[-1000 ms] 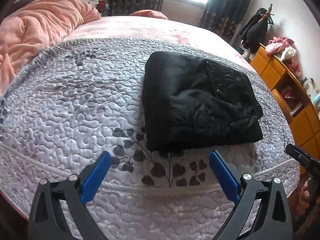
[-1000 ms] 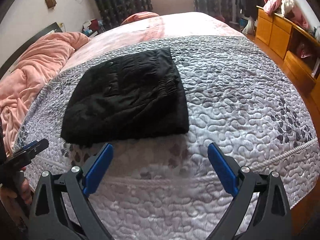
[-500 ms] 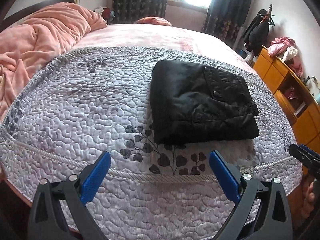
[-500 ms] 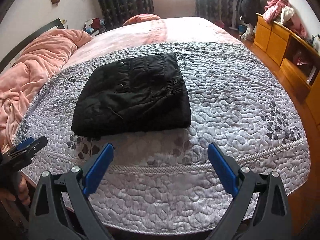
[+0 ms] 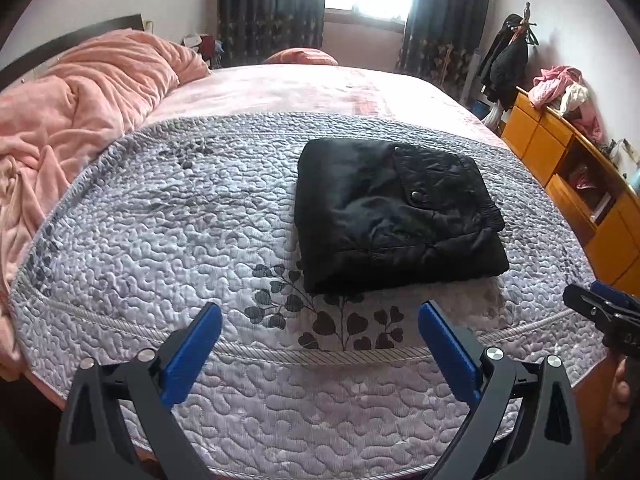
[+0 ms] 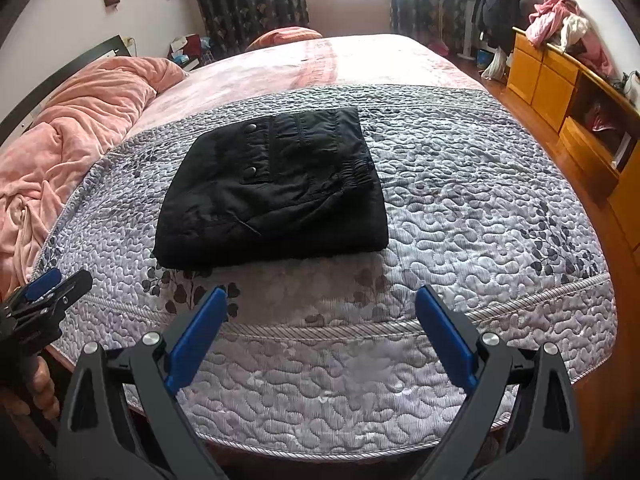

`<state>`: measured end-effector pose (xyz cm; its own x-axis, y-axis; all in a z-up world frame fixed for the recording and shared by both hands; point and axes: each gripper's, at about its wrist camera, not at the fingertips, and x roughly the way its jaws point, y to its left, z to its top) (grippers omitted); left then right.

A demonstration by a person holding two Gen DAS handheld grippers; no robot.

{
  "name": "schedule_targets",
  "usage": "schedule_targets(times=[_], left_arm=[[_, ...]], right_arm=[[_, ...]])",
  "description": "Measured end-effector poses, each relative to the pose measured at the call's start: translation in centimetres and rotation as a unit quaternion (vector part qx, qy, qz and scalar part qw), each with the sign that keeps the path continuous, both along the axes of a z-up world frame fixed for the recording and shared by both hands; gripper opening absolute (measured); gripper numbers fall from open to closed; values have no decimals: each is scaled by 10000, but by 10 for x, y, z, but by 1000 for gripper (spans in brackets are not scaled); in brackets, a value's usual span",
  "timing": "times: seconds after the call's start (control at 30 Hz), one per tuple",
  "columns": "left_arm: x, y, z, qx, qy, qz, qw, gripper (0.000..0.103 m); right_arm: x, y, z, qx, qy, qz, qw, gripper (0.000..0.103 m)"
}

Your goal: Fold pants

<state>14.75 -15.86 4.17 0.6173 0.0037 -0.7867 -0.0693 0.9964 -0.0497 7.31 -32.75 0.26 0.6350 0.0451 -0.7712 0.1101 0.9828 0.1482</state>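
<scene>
one folded pants (image 5: 394, 212), two claws (image 5: 320, 334)

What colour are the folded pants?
Black pants, clearest in the right wrist view.

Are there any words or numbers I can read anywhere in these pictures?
"DA": faint raised letters on the right gripper body at the left camera's edge; the rest is cut off.
Nothing readable on the black pants, quilt or orange cabinet.
</scene>
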Motion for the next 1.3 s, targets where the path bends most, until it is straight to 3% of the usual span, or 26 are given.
schedule_targets(times=[1.3], left_arm=[[12,-7,-14,44,123,-53,9999,99]], right_arm=[[13,-1,-17,27,170,11,9999,95]])
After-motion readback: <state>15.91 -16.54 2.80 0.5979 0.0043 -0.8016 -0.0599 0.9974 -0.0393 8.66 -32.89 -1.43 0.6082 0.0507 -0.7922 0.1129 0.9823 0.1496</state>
